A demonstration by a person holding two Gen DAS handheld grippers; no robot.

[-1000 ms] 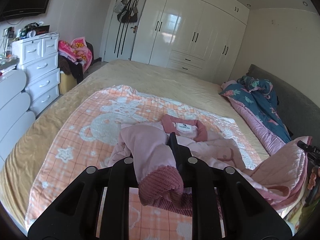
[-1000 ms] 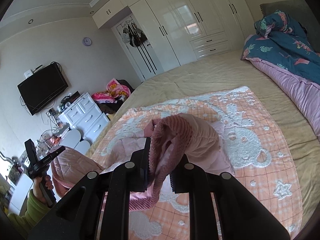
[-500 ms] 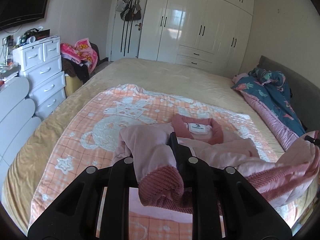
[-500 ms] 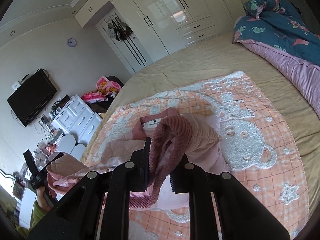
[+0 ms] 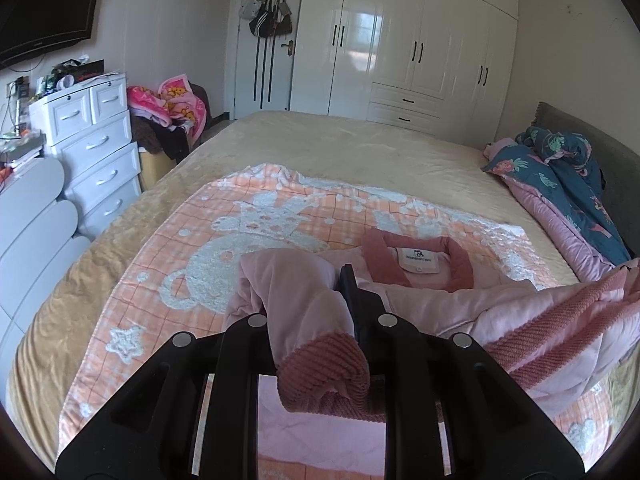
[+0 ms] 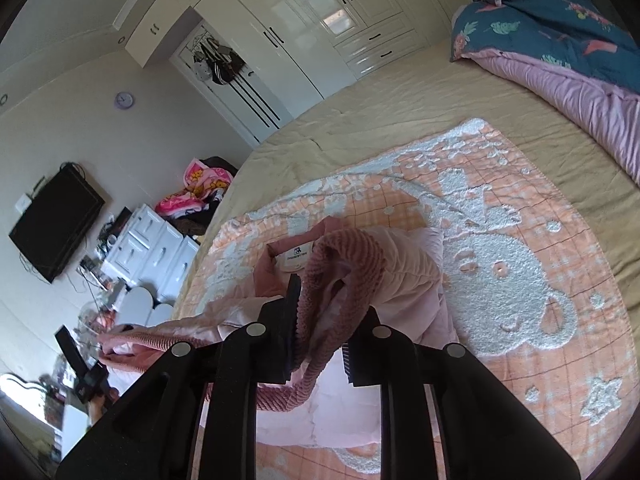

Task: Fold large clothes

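A pale pink padded jacket with darker ribbed hem and collar lies on an orange bear-print blanket on the bed. My left gripper is shut on the jacket's hem corner, held above the blanket. My right gripper is shut on the other hem corner, and the ribbed band drapes over its fingers. The jacket's collar end rests on the blanket, label up. The left gripper also shows at the left edge of the right wrist view.
A tan bedspread covers the bed. A rolled blue and pink quilt lies by the grey headboard. White drawers and a clothes pile stand left of the bed. White wardrobes fill the far wall.
Both grippers have moved forward over the bed toward the collar, carrying the hem with them. The jacket's lower half has come closer to its upper half.
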